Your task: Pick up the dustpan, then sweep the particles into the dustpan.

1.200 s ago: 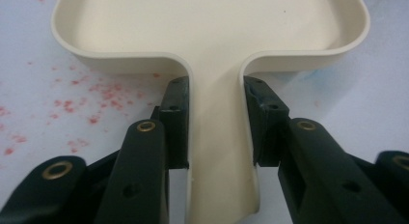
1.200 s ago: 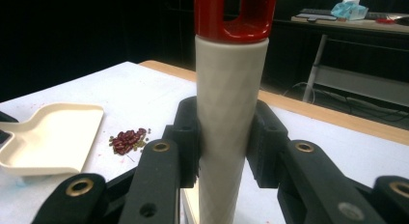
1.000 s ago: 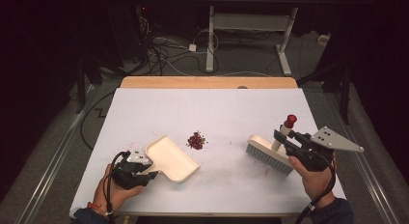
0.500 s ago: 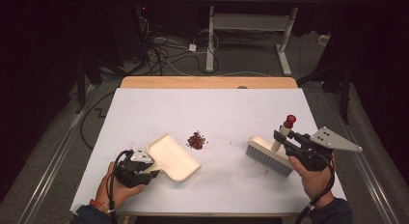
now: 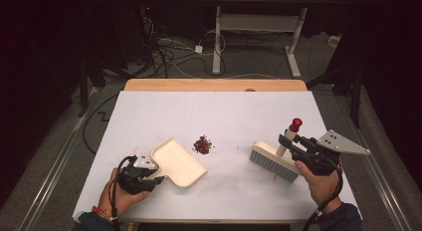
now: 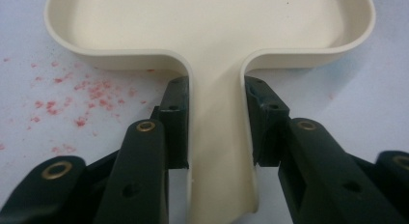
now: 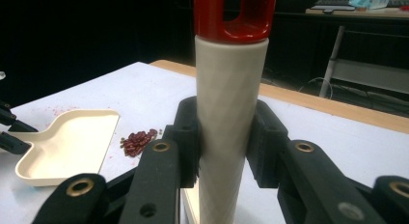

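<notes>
The left gripper [image 5: 155,179] clamps the flat handle of a cream plastic dustpan [image 5: 177,162] lying on the white table [image 5: 164,116]. The right gripper [image 5: 286,141] grips the red-capped handle of a cream brush [image 5: 274,161] (bristles down); small red bean pile [image 5: 201,144] lies between.

The left hand [image 5: 119,196] enters from the bottom edge, its left gripper [image 5: 158,179] clamped low, jaws pointing right. The right hand [image 5: 314,183] carries the right gripper [image 5: 283,140], its 2 jaws closed and aimed left, forearm angled inward.
</notes>
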`<state>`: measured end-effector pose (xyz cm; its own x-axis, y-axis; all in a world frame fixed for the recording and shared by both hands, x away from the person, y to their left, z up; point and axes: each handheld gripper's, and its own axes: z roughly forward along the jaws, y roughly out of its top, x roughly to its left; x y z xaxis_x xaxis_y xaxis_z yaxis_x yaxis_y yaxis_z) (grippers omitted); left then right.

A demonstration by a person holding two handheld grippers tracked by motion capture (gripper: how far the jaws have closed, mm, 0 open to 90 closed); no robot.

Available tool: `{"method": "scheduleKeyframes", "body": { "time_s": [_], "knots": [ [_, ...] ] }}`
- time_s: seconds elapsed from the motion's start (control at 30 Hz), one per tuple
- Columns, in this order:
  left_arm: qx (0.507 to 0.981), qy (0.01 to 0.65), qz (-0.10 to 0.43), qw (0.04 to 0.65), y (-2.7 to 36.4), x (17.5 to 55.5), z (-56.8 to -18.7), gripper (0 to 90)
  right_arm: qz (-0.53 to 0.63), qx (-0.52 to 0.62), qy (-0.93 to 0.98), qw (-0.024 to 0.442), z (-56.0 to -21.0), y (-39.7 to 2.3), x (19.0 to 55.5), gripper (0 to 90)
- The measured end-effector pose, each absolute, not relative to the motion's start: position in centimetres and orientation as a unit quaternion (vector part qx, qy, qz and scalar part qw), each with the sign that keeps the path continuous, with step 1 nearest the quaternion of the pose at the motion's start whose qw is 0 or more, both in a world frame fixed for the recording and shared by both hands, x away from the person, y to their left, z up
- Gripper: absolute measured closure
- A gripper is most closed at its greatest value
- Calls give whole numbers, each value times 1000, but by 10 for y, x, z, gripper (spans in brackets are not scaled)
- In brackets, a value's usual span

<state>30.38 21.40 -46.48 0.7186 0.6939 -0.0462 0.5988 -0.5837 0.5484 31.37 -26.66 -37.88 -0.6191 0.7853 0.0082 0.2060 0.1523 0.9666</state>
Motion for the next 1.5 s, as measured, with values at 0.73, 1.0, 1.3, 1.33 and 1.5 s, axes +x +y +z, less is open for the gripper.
{"method": "scheduleKeyframes", "body": {
  "time_s": [0.73, 1.0, 1.3, 1.33, 1.5],
  "knots": [
    [891, 363, 90, 258, 210, 308, -469, 635, 557, 331, 717, 256, -355, -211, 370, 696],
    [892, 363, 87, 254, 209, 310, -474, 636, 509, 357, 732, 280, -364, -166, 419, 696],
    [892, 364, 88, 253, 209, 310, -473, 636, 498, 367, 722, 311, -364, -134, 443, 696],
    [893, 363, 90, 251, 208, 310, -473, 636, 498, 367, 722, 311, -364, -134, 443, 696],
    [895, 359, 90, 249, 208, 312, -473, 636, 499, 347, 718, 339, -372, -116, 441, 696]
  ]
}}
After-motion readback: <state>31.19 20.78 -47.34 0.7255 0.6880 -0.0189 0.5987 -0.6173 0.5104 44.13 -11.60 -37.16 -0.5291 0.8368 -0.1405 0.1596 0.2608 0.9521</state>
